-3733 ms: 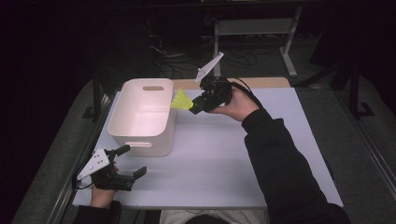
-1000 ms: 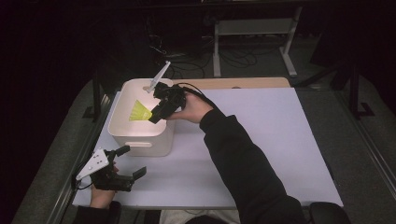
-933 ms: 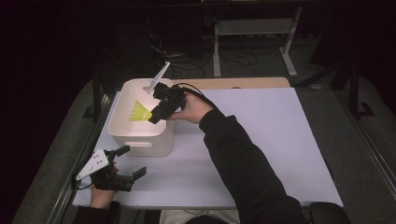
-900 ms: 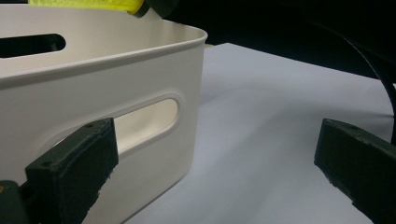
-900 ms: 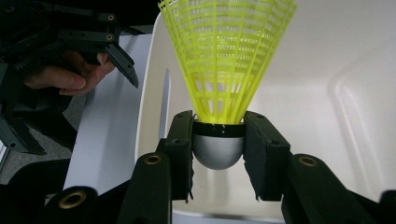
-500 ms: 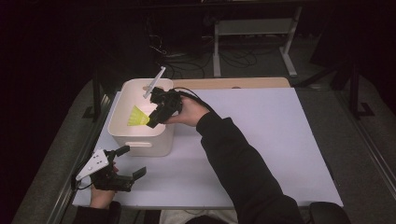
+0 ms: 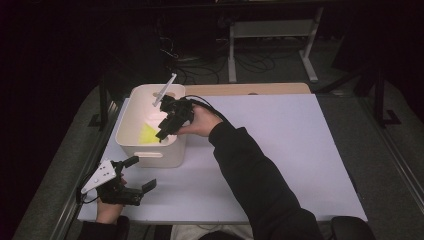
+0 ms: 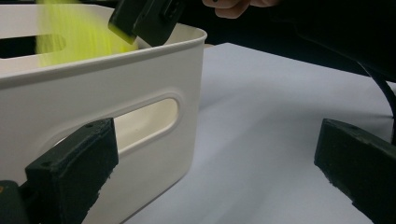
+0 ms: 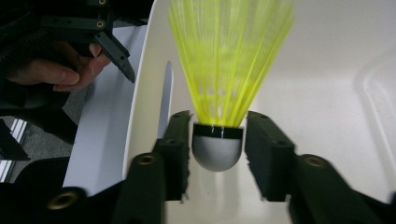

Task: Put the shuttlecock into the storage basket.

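Observation:
A yellow shuttlecock point(image 9: 224, 70) with a grey cork tip hangs inside the white plastic bin point(image 7: 160, 154), skirt pointing away from my right gripper point(image 9: 217, 126). The jaws have just been opening. The cork sits between the pads with a thin gap on each side. From above, my right gripper point(image 7: 162, 134) tilts down over the bin's near right rim, beside the shuttlecock point(image 7: 146, 135). My left gripper point(image 7: 141, 172) rests open on the mat in front of the bin, nothing between its jaws. Its own view looks at the bin's handle slot point(image 8: 144, 116).
The bin stands at the far left of the pale mat point(image 7: 280, 150). A wooden table edge point(image 7: 250, 89) runs behind it. A metal frame and cables lie on the dark floor beyond. The person's right sleeve point(image 7: 260, 185) crosses the middle of the mat.
My right gripper has sunk lower into the bin with the shuttlecock, and its jaws have parted from the cork. The left gripper has stayed where it was.

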A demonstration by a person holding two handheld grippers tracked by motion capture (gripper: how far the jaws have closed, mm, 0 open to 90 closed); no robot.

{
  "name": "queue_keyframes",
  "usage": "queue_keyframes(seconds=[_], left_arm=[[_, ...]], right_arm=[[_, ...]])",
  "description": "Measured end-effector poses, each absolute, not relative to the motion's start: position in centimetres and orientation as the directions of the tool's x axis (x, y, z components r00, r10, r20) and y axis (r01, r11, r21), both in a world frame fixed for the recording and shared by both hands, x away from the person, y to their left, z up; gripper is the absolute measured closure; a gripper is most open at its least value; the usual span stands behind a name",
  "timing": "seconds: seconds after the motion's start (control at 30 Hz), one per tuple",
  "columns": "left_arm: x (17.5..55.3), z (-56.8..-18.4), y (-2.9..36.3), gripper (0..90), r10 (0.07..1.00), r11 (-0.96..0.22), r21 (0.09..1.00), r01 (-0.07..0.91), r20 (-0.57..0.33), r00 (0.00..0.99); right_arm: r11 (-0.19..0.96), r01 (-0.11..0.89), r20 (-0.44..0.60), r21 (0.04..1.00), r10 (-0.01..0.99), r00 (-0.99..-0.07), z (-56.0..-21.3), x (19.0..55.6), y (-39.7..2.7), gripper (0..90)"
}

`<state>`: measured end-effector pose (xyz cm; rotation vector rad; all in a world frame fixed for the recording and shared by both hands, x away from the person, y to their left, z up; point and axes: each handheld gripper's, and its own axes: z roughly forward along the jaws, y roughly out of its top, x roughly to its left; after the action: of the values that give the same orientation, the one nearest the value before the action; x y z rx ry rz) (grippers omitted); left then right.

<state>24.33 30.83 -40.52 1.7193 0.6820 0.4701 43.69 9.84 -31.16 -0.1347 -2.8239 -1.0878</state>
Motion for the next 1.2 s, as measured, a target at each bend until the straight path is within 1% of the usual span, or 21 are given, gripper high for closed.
queue_keyframes(seconds=[0.07, 0.1, 0.13, 0.17, 0.27, 0.3, 0.37, 0.4, 0.43, 0.47, 0.5, 0.63, 0.8, 0.83, 0.87, 0.9, 0.97, 1.2], left_arm=[[24.3, -40.5, 30.8, 0.0, 0.661, -0.161, 0.967, 0.196, -0.042, 0.749], [24.3, -40.5, 30.8, 0.0, 0.661, -0.161, 0.967, 0.196, -0.042, 0.749], [24.3, -40.5, 30.8, 0.0, 0.661, -0.161, 0.967, 0.196, -0.042, 0.749], [24.3, -40.5, 30.8, 0.0, 0.661, -0.161, 0.967, 0.196, -0.042, 0.749], [24.3, -40.5, 30.8, 0.0, 0.660, -0.162, 0.967, 0.196, -0.041, 0.750], [24.3, -40.5, 30.8, 0.0, 0.660, -0.162, 0.967, 0.196, -0.041, 0.750], [24.3, -40.5, 30.8, 0.0, 0.660, -0.163, 0.967, 0.196, -0.041, 0.750], [24.3, -40.5, 30.8, 0.0, 0.660, -0.164, 0.967, 0.196, -0.041, 0.750], [24.3, -40.5, 30.8, 0.0, 0.660, -0.164, 0.967, 0.197, -0.041, 0.750], [24.3, -40.5, 30.8, 0.0, 0.660, -0.164, 0.967, 0.197, -0.041, 0.750], [24.3, -40.5, 30.8, 0.0, 0.660, -0.165, 0.966, 0.198, -0.041, 0.750], [24.3, -40.5, 30.8, 0.0, 0.660, -0.165, 0.966, 0.198, -0.041, 0.750], [24.3, -40.5, 30.8, 0.0, 0.660, -0.167, 0.966, 0.199, -0.041, 0.750], [24.3, -40.5, 30.8, 0.0, 0.660, -0.167, 0.966, 0.199, -0.041, 0.750], [24.3, -40.5, 30.8, 0.0, 0.660, -0.167, 0.966, 0.199, -0.041, 0.750], [24.3, -40.5, 30.8, 0.0, 0.660, -0.167, 0.966, 0.199, -0.040, 0.750], [24.3, -40.5, 30.8, 0.0, 0.660, -0.168, 0.966, 0.199, -0.039, 0.750], [24.3, -40.5, 30.8, 0.0, 0.660, -0.168, 0.966, 0.199, -0.040, 0.751]], right_arm=[[0.733, 0.123, 0.128, 0.669, 0.050, -0.990, -31.0, 43.7, 9.7, 48.4], [0.733, 0.123, 0.128, 0.669, 0.050, -0.990, -31.0, 43.7, 9.7, 48.4], [0.731, 0.126, 0.122, 0.671, 0.058, -0.991, -30.9, 43.7, 9.5, 45.6], [0.726, 0.132, 0.119, 0.675, 0.069, -0.990, -30.7, 43.8, 9.2, 40.1], [0.724, 0.132, 0.111, 0.677, 0.077, -0.991, -30.5, 43.9, 8.9, 34.5], [0.724, 0.132, 0.111, 0.677, 0.077, -0.991, -30.5, 43.9, 8.9, 34.5], [0.721, 0.143, 0.112, 0.678, 0.091, -0.990, -30.3, 43.9, 8.5, 28.8], [0.721, 0.143, 0.112, 0.678, 0.091, -0.990, -30.3, 43.9, 8.5, 28.8], [0.719, 0.146, 0.111, 0.679, 0.096, -0.989, -30.2, 43.9, 8.3, 26.7], [0.715, 0.149, 0.106, 0.683, 0.104, -0.989, -30.1, 43.8, 8.0, 22.5], [0.715, 0.149, 0.106, 0.683, 0.104, -0.989, -30.1, 43.8, 8.0, 22.5], [0.709, 0.154, 0.089, 0.688, 0.128, -0.988, -29.9, 43.8, 7.2, 14.4], [0.697, 0.156, 0.091, 0.700, 0.129, -0.987, -29.6, 43.7, 6.5, 10.8], [0.689, 0.163, 0.095, 0.706, 0.137, -0.986, -29.5, 43.8, 6.1, 5.8], [0.689, 0.163, 0.095, 0.706, 0.137, -0.986, -29.5, 43.8, 6.1, 5.8], [0.682, 0.171, 0.093, 0.711, 0.150, -0.984, -29.4, 43.7, 5.9, 1.2], [0.677, 0.173, 0.083, 0.716, 0.163, -0.983, -29.3, 43.8, 5.6, 0.0], [0.640, 0.189, 0.089, 0.745, 0.186, -0.979, -29.2, 43.8, 4.5, 0.0]])
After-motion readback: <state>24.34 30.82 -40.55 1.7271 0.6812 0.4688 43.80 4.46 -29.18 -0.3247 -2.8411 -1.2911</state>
